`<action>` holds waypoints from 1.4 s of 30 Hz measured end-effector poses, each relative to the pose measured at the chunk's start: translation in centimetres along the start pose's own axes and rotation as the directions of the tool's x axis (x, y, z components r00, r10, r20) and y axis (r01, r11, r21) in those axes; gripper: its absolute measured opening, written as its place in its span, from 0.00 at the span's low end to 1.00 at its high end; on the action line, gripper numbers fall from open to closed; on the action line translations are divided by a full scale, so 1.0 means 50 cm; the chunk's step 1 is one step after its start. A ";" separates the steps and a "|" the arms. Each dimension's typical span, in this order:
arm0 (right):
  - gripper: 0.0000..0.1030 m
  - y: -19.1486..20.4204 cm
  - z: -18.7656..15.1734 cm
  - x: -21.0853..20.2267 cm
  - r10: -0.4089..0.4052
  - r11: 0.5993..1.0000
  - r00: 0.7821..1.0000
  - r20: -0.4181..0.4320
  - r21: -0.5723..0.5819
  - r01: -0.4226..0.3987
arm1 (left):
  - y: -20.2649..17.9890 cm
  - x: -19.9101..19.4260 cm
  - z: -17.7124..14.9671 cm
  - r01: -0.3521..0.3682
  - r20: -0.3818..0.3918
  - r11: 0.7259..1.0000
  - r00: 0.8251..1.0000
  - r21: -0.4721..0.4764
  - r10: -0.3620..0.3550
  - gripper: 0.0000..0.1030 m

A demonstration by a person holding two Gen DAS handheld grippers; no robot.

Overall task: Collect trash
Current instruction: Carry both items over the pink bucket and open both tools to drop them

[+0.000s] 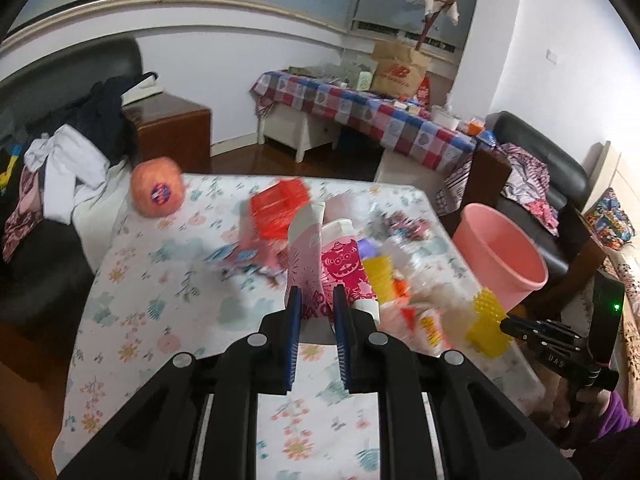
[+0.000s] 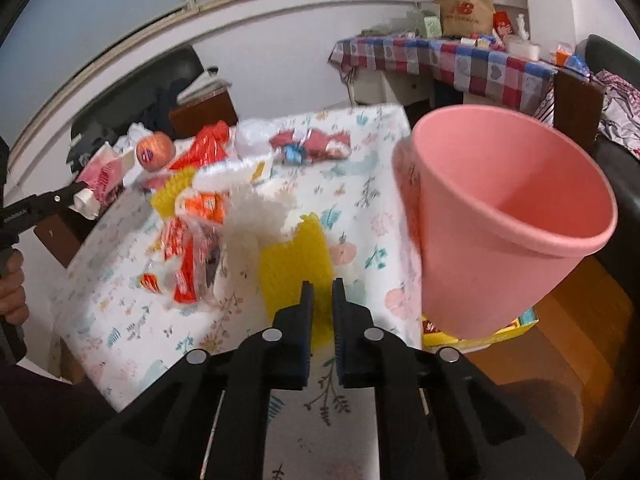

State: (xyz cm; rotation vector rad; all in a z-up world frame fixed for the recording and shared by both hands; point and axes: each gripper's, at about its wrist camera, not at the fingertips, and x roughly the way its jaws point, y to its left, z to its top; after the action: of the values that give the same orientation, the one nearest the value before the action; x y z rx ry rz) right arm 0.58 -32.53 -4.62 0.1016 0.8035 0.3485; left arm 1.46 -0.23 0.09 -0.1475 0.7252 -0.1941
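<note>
left gripper (image 1: 316, 312) jaws clamp pink tube (image 1: 306, 256), light, squashy; right gripper (image 2: 320, 300) jaws pinch yellow mesh (image 2: 294, 256) beside pink bin (image 2: 500, 216).

The left hand-held gripper (image 1: 316, 304) pinches a pink printed carton (image 1: 306, 256) between its blue pads, above the floral-clothed surface (image 1: 160, 280). Blurred wrappers (image 1: 400, 240) lie beyond it, an orange ball (image 1: 158, 191) sits at the far left corner, and a pink bucket (image 1: 500, 252) stands to the right.

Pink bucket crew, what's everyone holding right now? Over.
Left gripper shut on pink tube. Right gripper shut on yellow foam net. Pink bucket empty, nothing blocking.
</note>
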 end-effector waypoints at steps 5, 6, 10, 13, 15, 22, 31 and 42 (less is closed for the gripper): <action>0.09 -0.033 0.025 -0.050 0.013 0.998 0.996 0.091 0.053 -0.018 | -0.061 0.005 0.035 0.064 0.027 0.997 0.997 0.046 -0.065 0.14; 0.09 -0.040 0.030 -0.058 0.002 0.998 0.994 0.110 0.062 -0.008 | -0.074 0.008 0.040 0.076 0.029 0.996 0.997 0.053 -0.077 0.14; 0.09 -0.083 0.047 -0.076 -0.060 0.992 0.984 0.166 0.116 0.041 | -0.145 0.038 0.069 0.155 0.021 0.984 0.987 0.088 -0.158 0.14; 0.09 -0.124 0.056 -0.084 -0.118 0.982 0.975 0.189 0.167 0.087 | -0.201 0.066 0.087 0.206 0.005 0.971 0.978 0.122 -0.208 0.14; 0.09 -0.148 0.062 -0.086 -0.159 0.974 0.968 0.196 0.194 0.121 | -0.240 0.086 0.096 0.232 -0.006 0.961 0.972 0.149 -0.234 0.14; 0.09 -0.224 0.074 -0.076 -0.250 0.938 0.946 0.209 0.296 0.182 | -0.397 0.162 0.129 0.330 -0.049 0.917 0.944 0.223 -0.328 0.14; 0.09 -0.265 0.081 -0.047 -0.289 0.917 0.936 0.202 0.339 0.210 | -0.522 0.285 0.132 0.353 -0.141 0.904 0.934 0.243 -0.327 0.15; 0.38 -0.288 0.085 -0.030 -0.275 0.913 0.940 0.202 0.362 0.189 | -0.545 0.351 0.119 0.308 -0.175 0.924 0.946 0.227 -0.272 0.27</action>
State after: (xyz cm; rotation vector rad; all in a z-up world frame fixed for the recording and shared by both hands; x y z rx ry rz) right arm 6.54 -46.37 -3.81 0.3621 0.6104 -0.0352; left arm 14.86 -30.31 -1.33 0.0026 0.8107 -0.5837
